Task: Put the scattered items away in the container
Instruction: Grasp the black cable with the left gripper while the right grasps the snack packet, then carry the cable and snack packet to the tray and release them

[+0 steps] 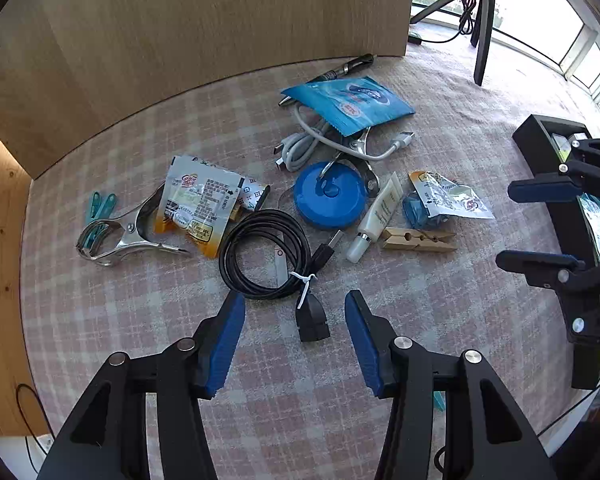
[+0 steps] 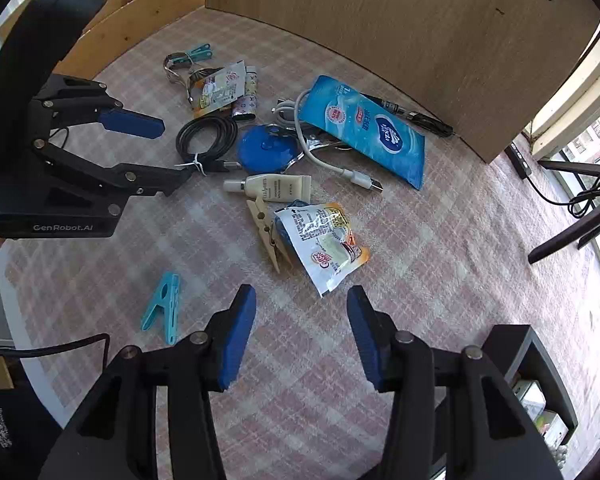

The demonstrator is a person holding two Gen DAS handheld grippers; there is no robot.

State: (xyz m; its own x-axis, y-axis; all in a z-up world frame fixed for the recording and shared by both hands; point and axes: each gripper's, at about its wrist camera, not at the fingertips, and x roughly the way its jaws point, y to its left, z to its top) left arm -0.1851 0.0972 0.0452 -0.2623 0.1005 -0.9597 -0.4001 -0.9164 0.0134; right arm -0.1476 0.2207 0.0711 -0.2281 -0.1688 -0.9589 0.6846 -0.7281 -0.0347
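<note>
Reaching step: left gripper [image 1: 295, 334], fingers apart and empty, hangs over the black cable [image 1: 265, 254] at twelve o'clock; right gripper [image 2: 301, 334] likewise empty. Next, I judge, descend and pinch.

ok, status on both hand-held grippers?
Left hand-held gripper open, empty, above black cable. Right hand-held gripper open, empty, near snack packet. Container beside it. Nothing blocking.

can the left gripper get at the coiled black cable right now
Probably yes. The left gripper is open and empty, and the black cable lies just ahead of its fingertips on the checked cloth, one plug already between them, nothing on top.
</note>
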